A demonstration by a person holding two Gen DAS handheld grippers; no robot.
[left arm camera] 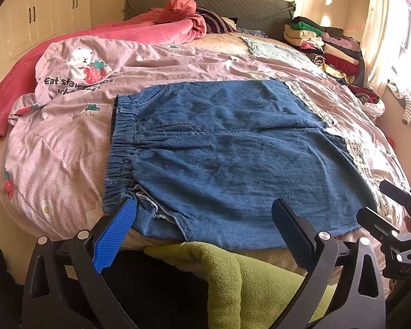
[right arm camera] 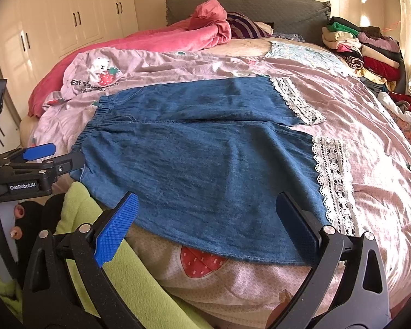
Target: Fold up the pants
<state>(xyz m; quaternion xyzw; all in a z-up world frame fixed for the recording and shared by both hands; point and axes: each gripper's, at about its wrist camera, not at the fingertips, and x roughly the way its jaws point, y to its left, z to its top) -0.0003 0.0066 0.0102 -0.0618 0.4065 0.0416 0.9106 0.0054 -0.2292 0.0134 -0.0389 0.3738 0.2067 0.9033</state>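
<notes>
Blue denim pants (left arm camera: 227,148) with an elastic waistband on the left and lace-trimmed leg hems on the right lie spread flat on the pink bedspread; they also show in the right wrist view (right arm camera: 205,159). My left gripper (left arm camera: 205,211) is open and empty, its jaws wide apart over the near edge of the pants close to the waistband corner. It also shows at the left of the right wrist view (right arm camera: 54,156). My right gripper (right arm camera: 205,205) is open and empty over the near edge of the pants toward the lace hem (right arm camera: 334,186). It also shows at the right edge of the left wrist view (left arm camera: 380,203).
A pink strawberry-print bedspread (right arm camera: 370,142) covers the bed. A rolled pink blanket (left arm camera: 139,30) and a grey headboard (left arm camera: 233,2) lie at the back. A stack of folded clothes (left arm camera: 328,44) sits back right. A green fleece sleeve (left arm camera: 246,271) is at the near edge. White cupboards (right arm camera: 68,19) stand on the left.
</notes>
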